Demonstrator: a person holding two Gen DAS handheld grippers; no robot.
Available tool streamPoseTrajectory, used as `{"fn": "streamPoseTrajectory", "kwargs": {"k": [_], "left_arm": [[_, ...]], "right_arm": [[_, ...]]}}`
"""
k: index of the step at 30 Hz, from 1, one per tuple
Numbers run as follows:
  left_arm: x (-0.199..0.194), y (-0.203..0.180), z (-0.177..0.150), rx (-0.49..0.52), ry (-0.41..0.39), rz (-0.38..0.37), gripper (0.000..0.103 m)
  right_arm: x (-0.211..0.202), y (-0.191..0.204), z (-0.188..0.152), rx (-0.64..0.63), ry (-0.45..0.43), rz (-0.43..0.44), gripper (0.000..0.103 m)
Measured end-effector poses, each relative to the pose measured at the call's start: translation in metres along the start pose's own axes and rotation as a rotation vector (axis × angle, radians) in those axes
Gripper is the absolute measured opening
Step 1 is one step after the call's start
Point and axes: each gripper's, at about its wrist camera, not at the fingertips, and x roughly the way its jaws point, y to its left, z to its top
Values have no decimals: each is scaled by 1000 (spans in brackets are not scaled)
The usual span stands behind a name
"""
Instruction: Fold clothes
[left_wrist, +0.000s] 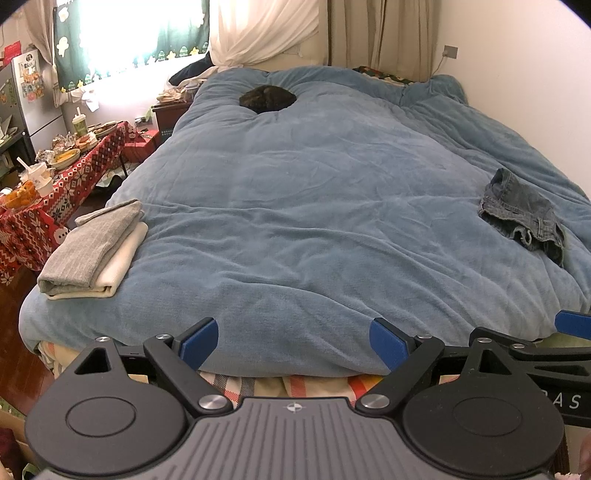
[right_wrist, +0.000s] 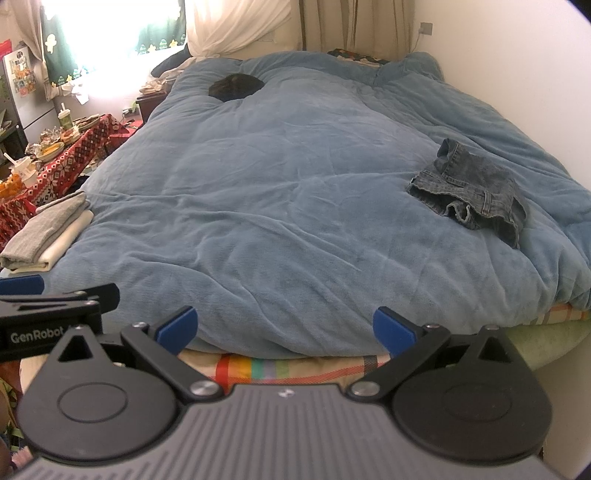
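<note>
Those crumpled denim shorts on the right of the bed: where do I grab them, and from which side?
Probably take the denim shorts by the raised fold at their far end, coming in from the near edge of the blue duvet with the open right gripper. That fold stands up off the bed; the rest lies flat and bunched.

Far beyond the fingers, dark rounded lump (left_wrist: 267, 98) on the blue fleece duvet (left_wrist: 314, 192): identity unreadable. Red patterned tablecloth (left_wrist: 55, 195) left of fingers, cut by frame edge; window glare whites out detail.
</note>
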Motion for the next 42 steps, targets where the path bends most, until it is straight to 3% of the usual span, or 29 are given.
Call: {"fn": "streamPoseTrajectory", "kwargs": {"k": [34,37,38,42], "left_arm": [[3,-1,-1,2,10,-9,89],[4,-1,-2,9,13,-22,89],[4,-1,-2,44,15,-66,89],[5,-1,-2,47,18,-73,89]], "right_arm": [[5,-4,-2,6,11,6,102],[6,-4,-1,6,12,6,102],[6,-3,-1,6,12,5,102],[7,-4,-1,8,15,7,102]]}}
